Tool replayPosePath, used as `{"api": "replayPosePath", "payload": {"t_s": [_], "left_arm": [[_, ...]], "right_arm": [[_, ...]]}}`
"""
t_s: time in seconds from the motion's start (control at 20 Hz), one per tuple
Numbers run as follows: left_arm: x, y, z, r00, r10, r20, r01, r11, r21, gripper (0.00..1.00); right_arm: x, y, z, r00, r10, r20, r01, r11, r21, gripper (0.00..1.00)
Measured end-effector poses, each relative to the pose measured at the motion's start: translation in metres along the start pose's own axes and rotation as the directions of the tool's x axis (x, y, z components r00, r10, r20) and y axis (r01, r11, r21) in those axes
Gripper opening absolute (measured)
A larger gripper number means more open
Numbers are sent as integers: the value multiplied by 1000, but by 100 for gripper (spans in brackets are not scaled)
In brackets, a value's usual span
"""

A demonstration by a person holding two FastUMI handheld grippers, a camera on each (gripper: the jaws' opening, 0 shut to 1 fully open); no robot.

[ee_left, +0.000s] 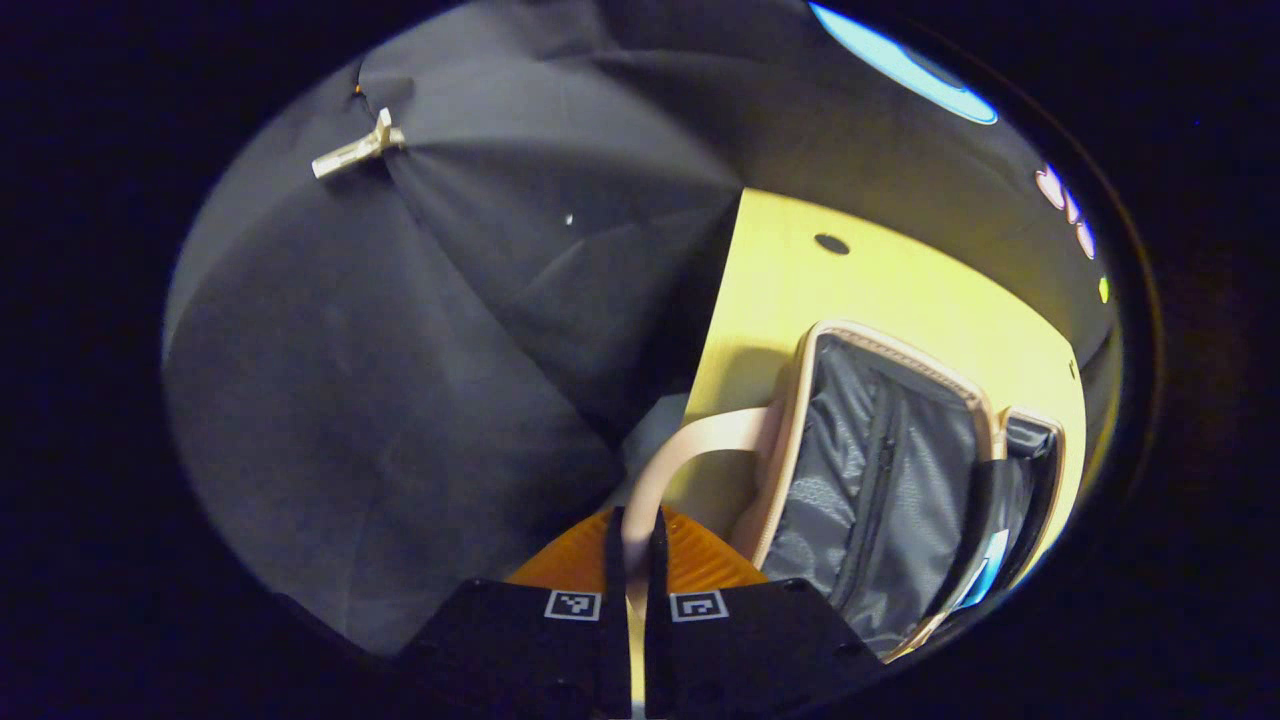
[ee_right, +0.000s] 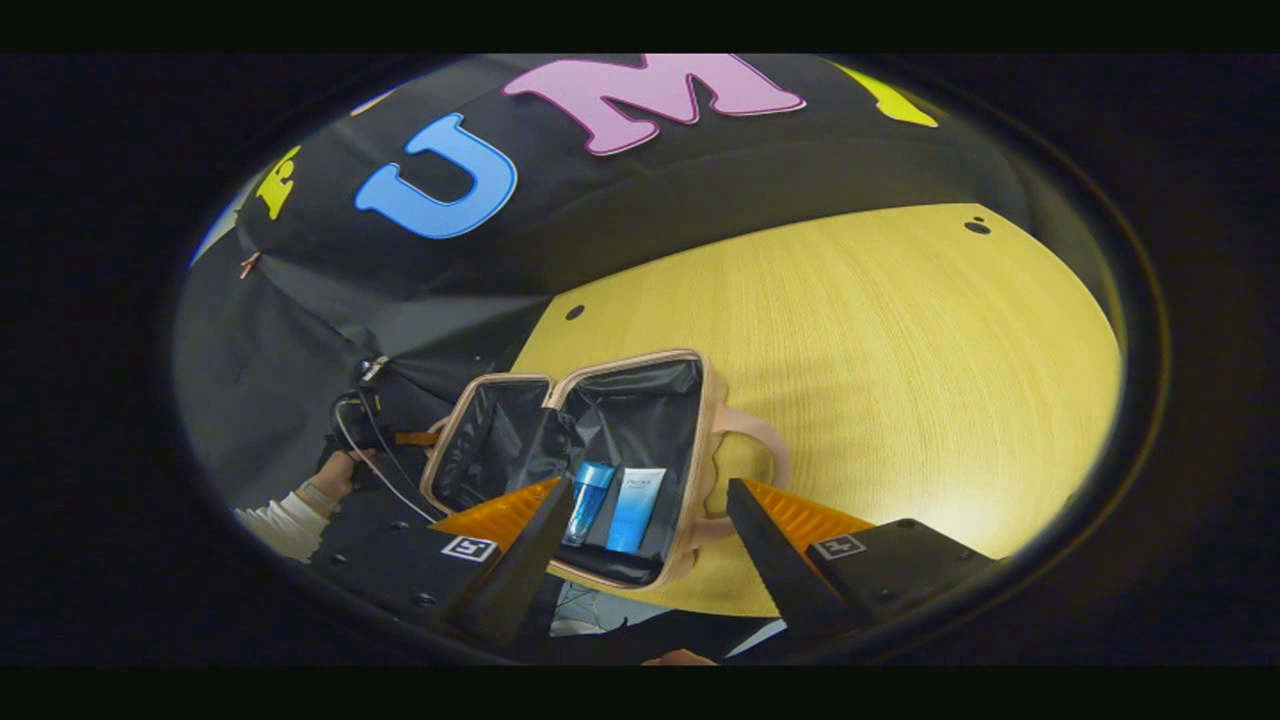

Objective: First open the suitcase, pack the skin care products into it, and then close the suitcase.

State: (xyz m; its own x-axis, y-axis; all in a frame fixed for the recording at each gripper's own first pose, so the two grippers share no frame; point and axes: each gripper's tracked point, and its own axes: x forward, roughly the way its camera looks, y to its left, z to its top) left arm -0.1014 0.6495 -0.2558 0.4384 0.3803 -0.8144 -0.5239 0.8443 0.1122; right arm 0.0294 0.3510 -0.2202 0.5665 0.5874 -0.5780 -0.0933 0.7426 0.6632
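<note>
Suitcase (ee_right: 590, 450), a small pink one with dark lining, lies open on the yellow wooden table (ee_right: 900, 380), near the table's edge that is closest to the right gripper view and toward its left corner. Both halves lie spread flat side by side. In the half nearer to the carry handle (ee_right: 760, 450) lie two skin care products: a blue bottle (ee_right: 588, 500) and, just beside it, a light blue tube (ee_right: 634, 508).

The right gripper (ee_right: 648, 535) hovers above this edge of the suitcase with its fingers spread wide apart, holding nothing.

In the left gripper view the left gripper (ee_left: 632, 560) has its fingers pressed close together on the pink handle strap (ee_left: 680, 455) of the suitcase (ee_left: 880, 470), which passes between them. Beyond the far half of the suitcase, in the right gripper view, a person's hand (ee_right: 335, 475) with a white sleeve (ee_right: 285, 520) is holding that gripper at the table's left edge.
</note>
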Motion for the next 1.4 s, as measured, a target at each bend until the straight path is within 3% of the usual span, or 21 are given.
{"api": "replayPosePath", "payload": {"t_s": [0.3, 0.45, 0.5, 0.8, 0.95, 1.1, 1.4], "left_arm": [[-106, -44, 56, 977, -80, 197, 61, 993, 98, 7], [-160, -97, 71, 954, -149, 258, 110, 981, 158, 11], [-176, -113, 71, 947, -171, 273, 127, 977, 173, 7], [-230, -244, 60, 910, -306, 280, 232, 935, 268, 7], [-242, -331, 25, 881, -402, 247, 336, 902, 271, 5], [-228, -407, -27, 865, -480, 146, 434, 862, 260, 7], [-126, -465, -105, 897, -441, 13, 415, 854, 313, 7]], "right_arm": [[-10, -15, 16, 999, 24, 42, -23, 1000, -18, 97], [-25, -30, 31, 996, 32, 83, -28, 998, -57, 97], [-32, -36, 35, 995, 34, 95, -28, 997, -66, 97], [-81, -86, 42, 992, 43, 117, -35, 997, -66, 97], [-107, -126, 49, 991, 10, 136, 1, 997, -79, 97], [-131, -161, 53, 989, -19, 148, 31, 996, -78, 97], [-178, -207, 61, 980, -70, 188, 86, 993, -78, 97]]}}
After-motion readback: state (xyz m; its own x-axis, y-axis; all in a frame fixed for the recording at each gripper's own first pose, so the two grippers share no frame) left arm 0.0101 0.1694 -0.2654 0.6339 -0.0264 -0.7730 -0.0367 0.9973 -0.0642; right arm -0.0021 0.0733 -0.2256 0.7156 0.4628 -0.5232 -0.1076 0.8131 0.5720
